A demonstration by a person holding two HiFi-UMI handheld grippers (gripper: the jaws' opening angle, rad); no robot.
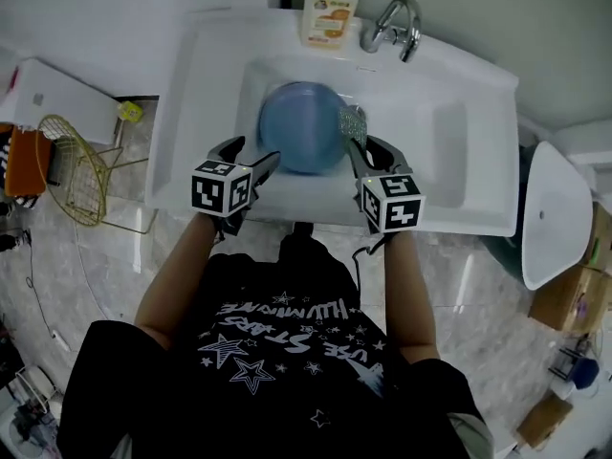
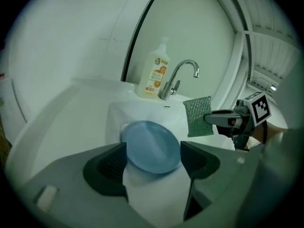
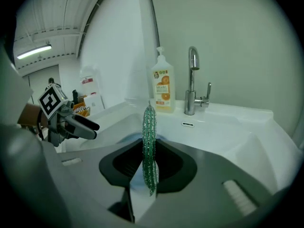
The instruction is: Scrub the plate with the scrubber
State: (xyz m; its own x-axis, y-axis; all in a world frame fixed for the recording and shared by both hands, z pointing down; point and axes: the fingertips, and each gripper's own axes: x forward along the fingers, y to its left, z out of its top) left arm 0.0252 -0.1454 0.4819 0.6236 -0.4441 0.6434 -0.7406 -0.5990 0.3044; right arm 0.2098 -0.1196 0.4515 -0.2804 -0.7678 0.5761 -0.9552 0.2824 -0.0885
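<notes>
Head view, progress: the scrubber (image 1: 352, 122) is in the right gripper (image 1: 366, 146), just beside the right rim of the blue plate (image 1: 299, 127). I judge the scrubbing not yet begun.
Head view, plate: it sits in the basin of the white sink (image 1: 478, 113), below the faucet (image 1: 392, 27) and the soap bottle (image 1: 330, 8).
Head view, left gripper (image 1: 256, 151): it hovers at the plate's near-left rim. Whether it touches the plate cannot be told here.
Head view, hard to read: no suds or dirt can be made out on the plate.
Left gripper view, jaws: spread wide and holding nothing. The plate shows in the gap between them but lies beyond, in the basin.
Left gripper view, scrubber: a green mesh square held up at the right gripper's tips, apart from the plate.
Left gripper view, hidden: the plate's lower edge is cut off behind the gripper body.
Right gripper view, jaws: clamped on the scrubber, which stands edge-on between them.
Right gripper view, hidden: only a sliver of blue plate shows behind the scrubber.
Left to do: bring the scrubber onto the plate and scrub it, perhaps with the left gripper steadying the rim.
</notes>
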